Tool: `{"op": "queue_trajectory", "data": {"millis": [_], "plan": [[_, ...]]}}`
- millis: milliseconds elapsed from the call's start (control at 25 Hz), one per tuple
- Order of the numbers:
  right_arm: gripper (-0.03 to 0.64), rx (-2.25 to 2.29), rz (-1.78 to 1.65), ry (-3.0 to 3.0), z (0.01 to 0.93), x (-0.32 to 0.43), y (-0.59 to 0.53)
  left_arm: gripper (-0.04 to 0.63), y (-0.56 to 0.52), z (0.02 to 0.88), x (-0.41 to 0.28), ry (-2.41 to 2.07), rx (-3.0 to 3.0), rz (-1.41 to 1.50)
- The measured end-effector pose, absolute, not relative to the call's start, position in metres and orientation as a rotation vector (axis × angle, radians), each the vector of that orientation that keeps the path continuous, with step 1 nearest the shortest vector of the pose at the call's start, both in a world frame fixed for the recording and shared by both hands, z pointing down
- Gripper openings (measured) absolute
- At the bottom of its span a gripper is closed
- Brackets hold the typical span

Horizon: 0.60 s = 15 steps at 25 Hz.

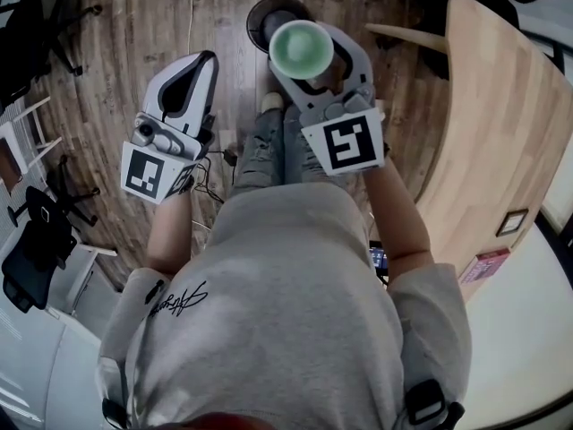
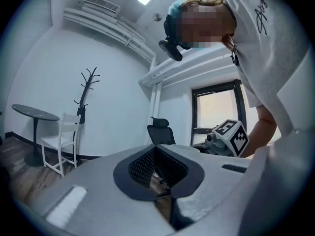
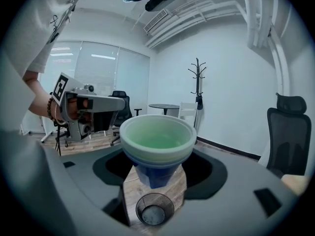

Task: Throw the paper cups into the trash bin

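A stack of paper cups point(image 1: 302, 48), pale green inside and blue outside point(image 3: 156, 146), sits upright between the jaws of my right gripper point(image 1: 304, 63), which is shut on it. Straight below the cups stands a dark mesh trash bin point(image 3: 154, 209) on the wood floor; in the head view the trash bin point(image 1: 260, 18) is partly hidden behind the cups. My left gripper point(image 1: 206, 63) is held to the left of the cups at about the same height, shut with nothing in it point(image 2: 160, 183). It also shows in the right gripper view as the left gripper point(image 3: 86, 108).
A curved wooden table point(image 1: 501, 124) runs along the right. Black office chairs point(image 1: 36, 240) and a white chair point(image 1: 22, 133) stand at the left, with cables point(image 1: 210, 176) on the floor by the person's feet. A round table point(image 2: 34, 113) and a coat stand point(image 2: 87, 90) are further off.
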State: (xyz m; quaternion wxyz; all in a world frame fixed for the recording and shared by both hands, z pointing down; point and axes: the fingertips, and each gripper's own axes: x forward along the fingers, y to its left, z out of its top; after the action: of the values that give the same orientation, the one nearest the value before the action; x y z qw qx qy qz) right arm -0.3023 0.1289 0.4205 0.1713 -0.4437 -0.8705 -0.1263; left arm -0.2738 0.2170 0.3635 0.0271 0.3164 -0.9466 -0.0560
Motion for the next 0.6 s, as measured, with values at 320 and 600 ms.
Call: {"op": "queue_trajectory", "data": {"millis": [320,600], "plan": [[0.293,-1.279,-0.364,-2.413,0.471,-0.307,0.139,0.003,0.221,0.399,-0.275,-2.903,0.936,-0.197],[0.293,-1.266,-0.38,-2.368,0.519,-0.31,0.14,0.003,0.218,0.431,-0.274,-2.889,0.907,-0.225]]}}
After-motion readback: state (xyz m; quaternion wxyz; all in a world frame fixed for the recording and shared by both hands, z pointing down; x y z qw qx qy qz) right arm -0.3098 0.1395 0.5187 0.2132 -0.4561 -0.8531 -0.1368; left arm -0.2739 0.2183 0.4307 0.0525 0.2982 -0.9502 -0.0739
